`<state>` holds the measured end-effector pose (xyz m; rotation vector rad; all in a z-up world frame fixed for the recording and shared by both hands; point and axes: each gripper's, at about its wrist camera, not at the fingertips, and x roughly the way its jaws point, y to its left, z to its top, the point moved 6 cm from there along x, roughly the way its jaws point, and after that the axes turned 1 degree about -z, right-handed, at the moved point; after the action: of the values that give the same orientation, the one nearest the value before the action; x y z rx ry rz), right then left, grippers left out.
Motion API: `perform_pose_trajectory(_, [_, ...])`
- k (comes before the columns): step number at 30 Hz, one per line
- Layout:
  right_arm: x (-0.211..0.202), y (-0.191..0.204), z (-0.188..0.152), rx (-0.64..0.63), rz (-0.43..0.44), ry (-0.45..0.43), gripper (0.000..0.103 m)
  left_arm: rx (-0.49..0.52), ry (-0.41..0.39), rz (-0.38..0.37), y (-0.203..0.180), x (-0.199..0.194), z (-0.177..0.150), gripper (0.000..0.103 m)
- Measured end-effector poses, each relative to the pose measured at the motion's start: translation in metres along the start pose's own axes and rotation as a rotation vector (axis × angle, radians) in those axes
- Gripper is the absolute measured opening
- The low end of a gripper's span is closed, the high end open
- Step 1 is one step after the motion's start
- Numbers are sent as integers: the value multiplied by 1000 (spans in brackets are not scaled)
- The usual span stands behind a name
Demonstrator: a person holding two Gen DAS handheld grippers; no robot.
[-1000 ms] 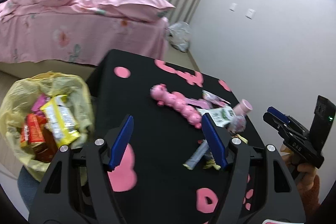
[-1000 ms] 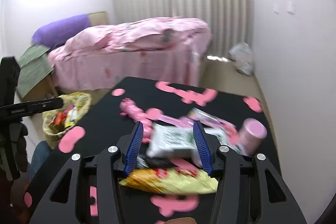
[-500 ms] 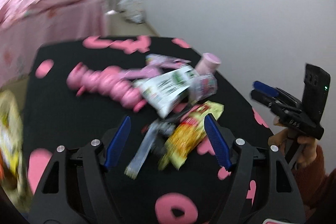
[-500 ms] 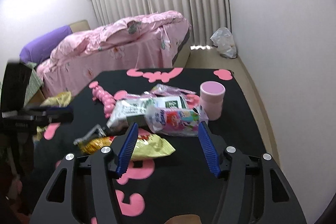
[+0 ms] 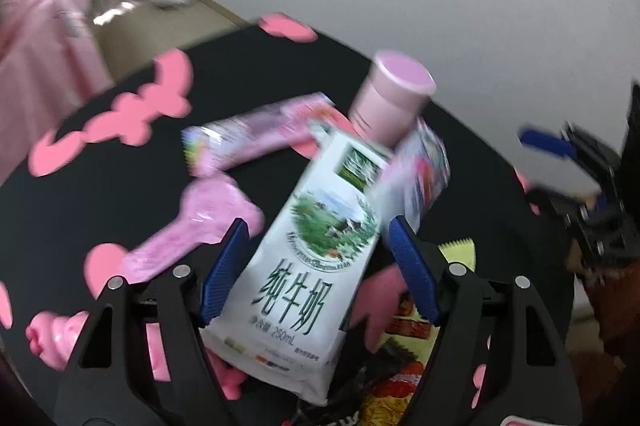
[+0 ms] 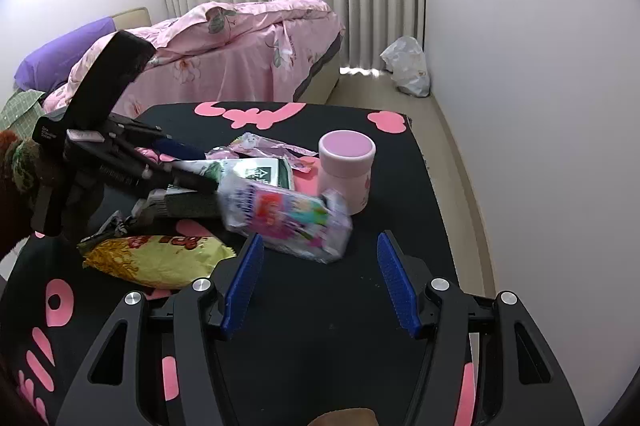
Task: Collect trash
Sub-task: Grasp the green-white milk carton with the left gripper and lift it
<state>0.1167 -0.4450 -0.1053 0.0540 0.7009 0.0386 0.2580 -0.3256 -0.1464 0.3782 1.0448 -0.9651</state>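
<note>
A white and green milk carton (image 5: 316, 258) lies between the open fingers of my left gripper (image 5: 320, 238); the pads stand just beside its sides. The carton (image 6: 260, 172) also shows in the right wrist view under the left gripper. A colourful snack packet (image 6: 286, 222) lies just ahead of my right gripper (image 6: 320, 246), which is open and empty; the packet (image 5: 420, 166) also shows in the left wrist view. A yellow wrapper (image 6: 156, 260) lies at its left. A pink cup (image 6: 346, 168) stands upright behind the packet.
The black table with pink shapes (image 6: 328, 306) carries a pink wrapper (image 5: 256, 138), a pink spoon-like piece (image 5: 192, 230) and a pink toy (image 5: 56, 338). A pink bed (image 6: 240, 54) stands beyond. A white plastic bag (image 6: 408, 70) lies on the floor by the wall.
My left gripper has swung away from the yellow trash bag and closed in on the trash pile, so the milk carton now lies between its fingers. My right gripper pulled back.
</note>
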Motion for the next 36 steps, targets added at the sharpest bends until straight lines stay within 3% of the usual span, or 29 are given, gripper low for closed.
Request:
perform_pose_trajectory(4, [19, -5, -1, 8, 54, 21, 56, 55, 45, 68, -11, 1, -15, 68])
perform_pose_trajectory(6, [34, -7, -1, 16, 82, 39, 56, 6, 57, 75, -13, -3, -26, 54])
perform_pose_trajectory(8, [47, -9, 1, 23, 92, 51, 56, -69, 55, 75, -11, -9, -35, 53])
perform_pose_trajectory(14, [72, -13, 4, 45, 114, 99, 56, -210, -67, 55, -16, -53, -58, 51])
perform_pose_trajectory(18, [76, -5, -3, 78, 152, 155, 56, -262, -180, 195, -8, -95, -77, 51])
perform_pose_trajectory(23, [66, 43, -16, 38, 273, 205, 56, -419, -246, 301, 22, -128, -117, 51])
perform_pose_trajectory(29, [45, 107, -10, -133, 404, 213, 56, -612, -269, 382, 59, -139, -166, 51])
perform_pose_trajectory(32, [40, 115, 13, -199, 312, 145, 56, -662, -273, 364, 66, -134, -179, 52])
perform_pose_trajectory(36, [62, 108, 50, -226, 168, 95, 56, -648, -281, 362, 64, -135, -181, 52])
